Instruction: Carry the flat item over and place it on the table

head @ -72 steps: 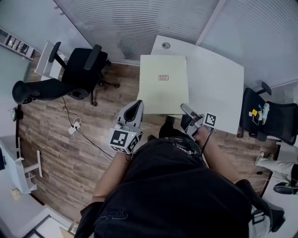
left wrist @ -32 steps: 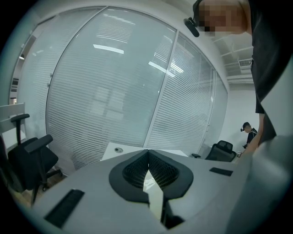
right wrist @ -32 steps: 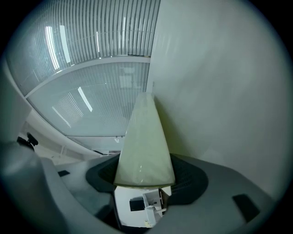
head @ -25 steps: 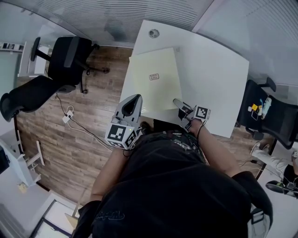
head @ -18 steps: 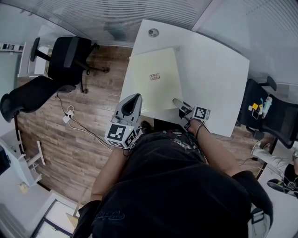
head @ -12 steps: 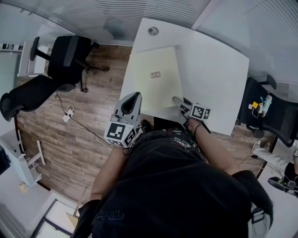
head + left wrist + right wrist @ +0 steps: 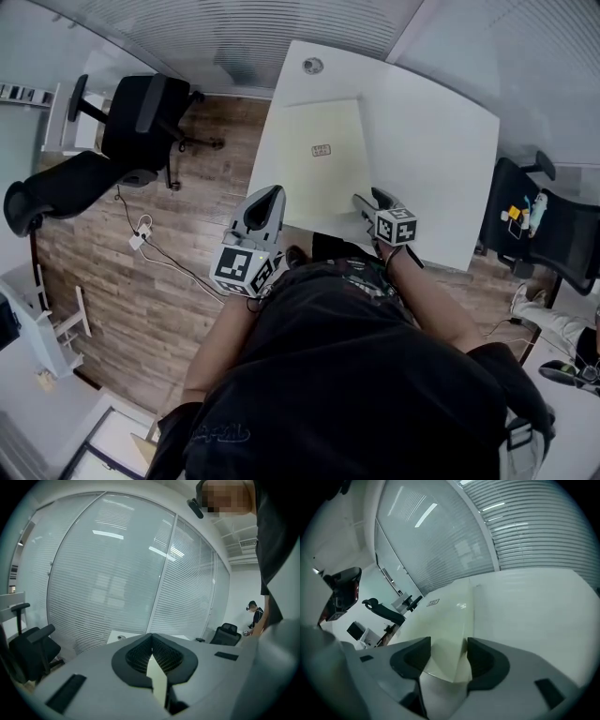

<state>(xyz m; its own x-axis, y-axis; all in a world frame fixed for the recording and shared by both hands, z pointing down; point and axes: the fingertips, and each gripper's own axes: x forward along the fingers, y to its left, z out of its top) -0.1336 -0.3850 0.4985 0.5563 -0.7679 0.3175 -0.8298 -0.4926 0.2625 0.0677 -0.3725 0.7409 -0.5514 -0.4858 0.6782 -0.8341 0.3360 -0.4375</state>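
Note:
The flat item is a pale yellow-green board (image 7: 314,159) with a small label. It lies flat on the left part of the white table (image 7: 431,141). My left gripper (image 7: 267,202) is at the board's near left edge, shut on it. In the left gripper view (image 7: 152,641) the board (image 7: 158,684) shows edge-on as a thin pale sliver between the jaws. My right gripper (image 7: 370,202) is at the near right corner. Its jaws are closing, and the board's corner (image 7: 440,620) lies between them (image 7: 447,656) with gaps on both sides.
Black office chairs stand left of the table (image 7: 141,117) and to its right (image 7: 539,234). A cable and plug (image 7: 141,239) lie on the wooden floor. There is a round grommet (image 7: 312,66) at the table's far edge. Blinds cover the glass wall (image 7: 244,28) behind the table.
The board has shifted a little right and further onto the table. My right gripper has turned at the near right corner and its jaws now stand apart around it. The left gripper has barely moved.

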